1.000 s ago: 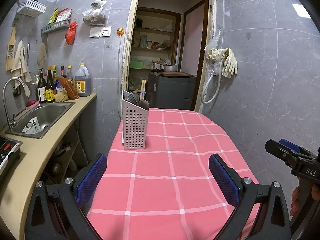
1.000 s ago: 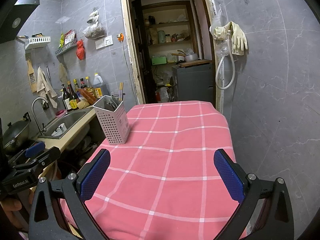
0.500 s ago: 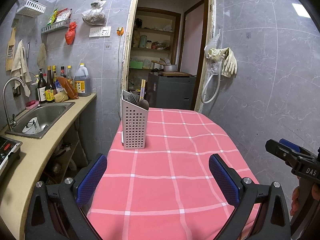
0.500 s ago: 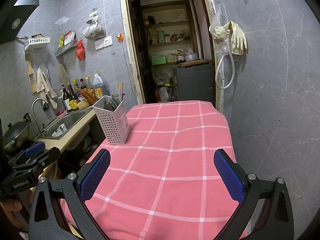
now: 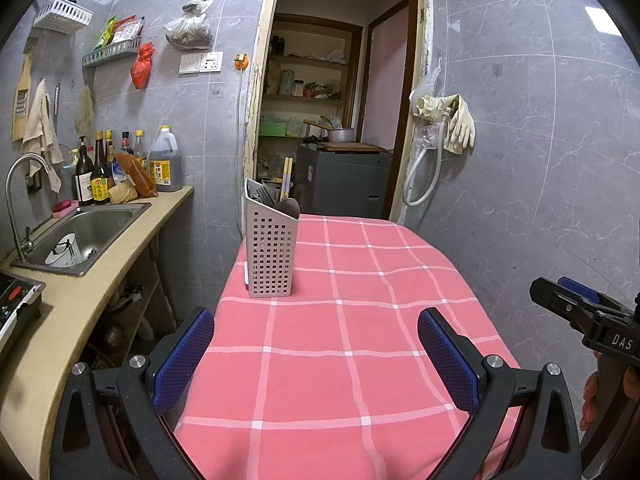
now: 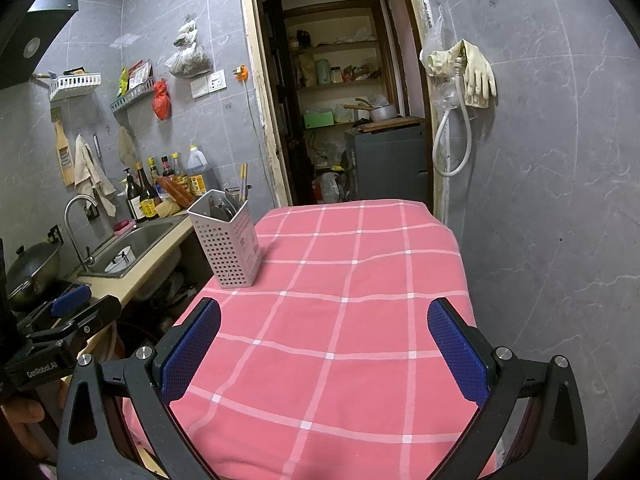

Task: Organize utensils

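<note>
A grey perforated utensil holder [image 5: 271, 251] [image 6: 227, 240] stands upright at the far left of the pink checked tablecloth [image 5: 340, 340] [image 6: 340, 300]. Metal utensils and a pair of chopsticks [image 5: 287, 176] stick out of its top. My left gripper [image 5: 316, 352] hovers over the near table edge, open, nothing between its blue pads. My right gripper [image 6: 324, 344] is likewise open and empty above the near edge. Each gripper shows at the side of the other's view, the right gripper [image 5: 580, 312] held by a hand, the left gripper [image 6: 68, 320] over the counter side.
A beige counter [image 5: 80, 304] with a steel sink [image 5: 84, 236] and tap runs along the left, with bottles [image 5: 96, 176] at the back. A wok [image 6: 32, 268] sits on the stove. A doorway [image 5: 332, 120] opens behind the table; rubber gloves [image 5: 456, 124] hang on the right wall.
</note>
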The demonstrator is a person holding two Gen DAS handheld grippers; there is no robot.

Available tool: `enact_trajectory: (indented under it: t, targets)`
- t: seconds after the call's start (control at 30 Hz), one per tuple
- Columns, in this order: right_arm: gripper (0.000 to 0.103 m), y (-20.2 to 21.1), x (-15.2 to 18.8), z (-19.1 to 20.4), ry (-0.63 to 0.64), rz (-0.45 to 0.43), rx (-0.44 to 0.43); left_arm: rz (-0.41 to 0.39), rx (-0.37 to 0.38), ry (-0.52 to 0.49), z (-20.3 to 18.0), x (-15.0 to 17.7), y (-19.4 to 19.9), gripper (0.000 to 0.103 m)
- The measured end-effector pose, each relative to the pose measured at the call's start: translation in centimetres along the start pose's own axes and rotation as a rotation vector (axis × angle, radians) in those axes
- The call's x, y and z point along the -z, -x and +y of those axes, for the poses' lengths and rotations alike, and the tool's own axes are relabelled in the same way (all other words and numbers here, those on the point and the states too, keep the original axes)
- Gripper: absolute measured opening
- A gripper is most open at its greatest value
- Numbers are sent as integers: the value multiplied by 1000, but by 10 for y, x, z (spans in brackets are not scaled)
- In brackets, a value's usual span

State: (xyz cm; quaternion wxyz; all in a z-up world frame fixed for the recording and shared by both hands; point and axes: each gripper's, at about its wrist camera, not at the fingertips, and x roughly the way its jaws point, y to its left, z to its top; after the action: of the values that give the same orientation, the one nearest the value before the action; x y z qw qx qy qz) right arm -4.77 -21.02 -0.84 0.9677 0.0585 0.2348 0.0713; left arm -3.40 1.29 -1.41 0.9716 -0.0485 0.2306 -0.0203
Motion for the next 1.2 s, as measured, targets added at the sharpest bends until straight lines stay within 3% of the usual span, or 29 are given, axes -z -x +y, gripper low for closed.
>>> enact_trajectory:
  t: [0.83, 1.2]
  targets:
    - [102, -2, 7, 11, -8, 6, 6, 8, -2, 1, 1, 4, -1, 103]
    - [102, -12, 8, 15, -23, 27, 20, 38, -9, 49, 7, 5, -16, 102]
